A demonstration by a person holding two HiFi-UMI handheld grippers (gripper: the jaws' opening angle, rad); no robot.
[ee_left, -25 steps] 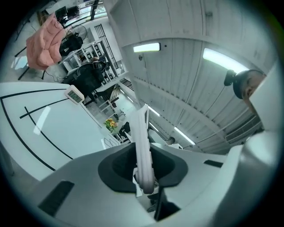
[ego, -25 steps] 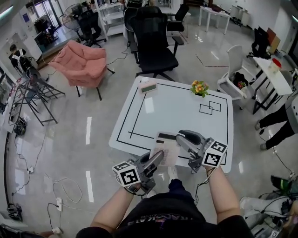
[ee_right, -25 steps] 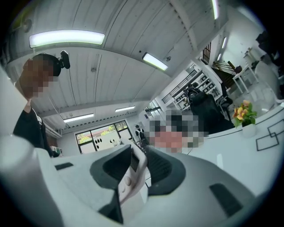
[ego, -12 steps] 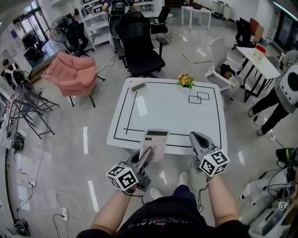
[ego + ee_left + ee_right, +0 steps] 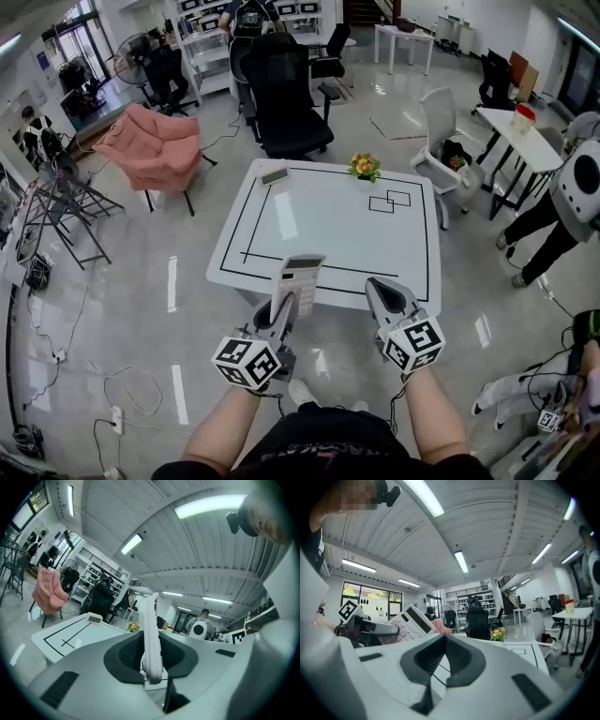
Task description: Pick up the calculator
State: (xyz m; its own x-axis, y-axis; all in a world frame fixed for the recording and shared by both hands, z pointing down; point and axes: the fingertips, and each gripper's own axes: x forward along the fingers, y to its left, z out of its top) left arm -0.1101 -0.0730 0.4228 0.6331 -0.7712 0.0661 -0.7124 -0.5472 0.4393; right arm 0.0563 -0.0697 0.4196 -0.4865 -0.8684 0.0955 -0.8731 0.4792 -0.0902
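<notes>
The calculator [image 5: 298, 277] is white with a dark display. It is off the white table [image 5: 328, 225], held over the table's near edge. My left gripper [image 5: 285, 305] is shut on its lower end. In the left gripper view the calculator [image 5: 149, 620] stands edge-on between the jaws of the left gripper [image 5: 151, 666]. My right gripper [image 5: 379, 287] is to the right of it, apart from it, shut and empty. In the right gripper view the right gripper [image 5: 445, 638] has its jaws together, and the calculator [image 5: 411, 620] shows at the left in the left gripper [image 5: 375, 628].
On the table's far side stand a small digital clock [image 5: 275, 175] and a pot of flowers [image 5: 363, 167]. Beyond the table are a black office chair [image 5: 286, 94], a pink armchair [image 5: 150, 145] and a white chair [image 5: 441, 122]. A person [image 5: 562, 202] stands at the right.
The right gripper has come off the calculator, shut and moved right. The left gripper has lifted the calculator off the table's near edge and rolled it towards its edge.
</notes>
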